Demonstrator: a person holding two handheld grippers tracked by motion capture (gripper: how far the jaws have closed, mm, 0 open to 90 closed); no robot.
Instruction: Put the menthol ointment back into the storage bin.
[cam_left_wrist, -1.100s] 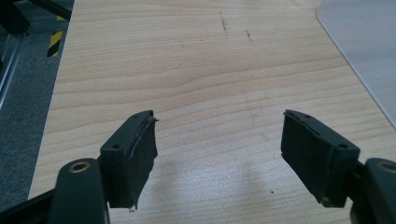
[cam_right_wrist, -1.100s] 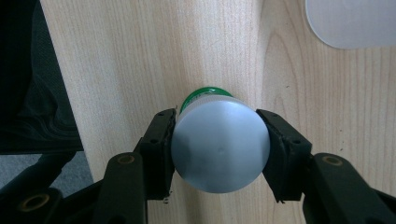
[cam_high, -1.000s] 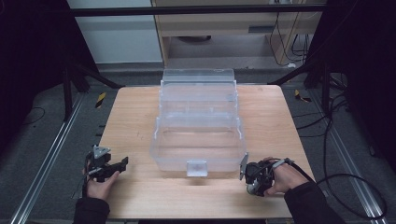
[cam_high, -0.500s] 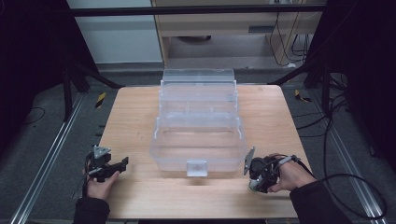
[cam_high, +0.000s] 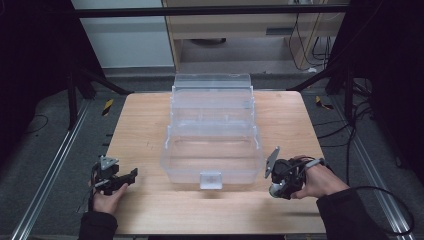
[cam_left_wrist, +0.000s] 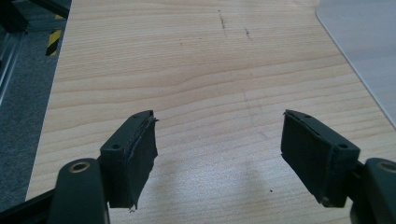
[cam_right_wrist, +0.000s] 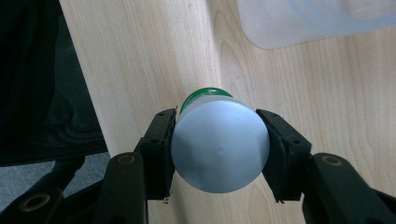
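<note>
While the left gripper (cam_left_wrist: 219, 154) holds its jaws apart, the right gripper (cam_right_wrist: 219, 149) clamps a grey-capped container (cam_right_wrist: 219, 144) between its pads (cam_right_wrist: 161, 149).

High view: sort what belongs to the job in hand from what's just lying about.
In the job:
- right gripper, shut on the grey-ended can
- clear storage box

Lying about:
- left gripper, open
- yellow-black tape strips on the floor

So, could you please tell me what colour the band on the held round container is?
Green, beneath the grey-lidded round container's lid; right gripper view shows it best.
</note>
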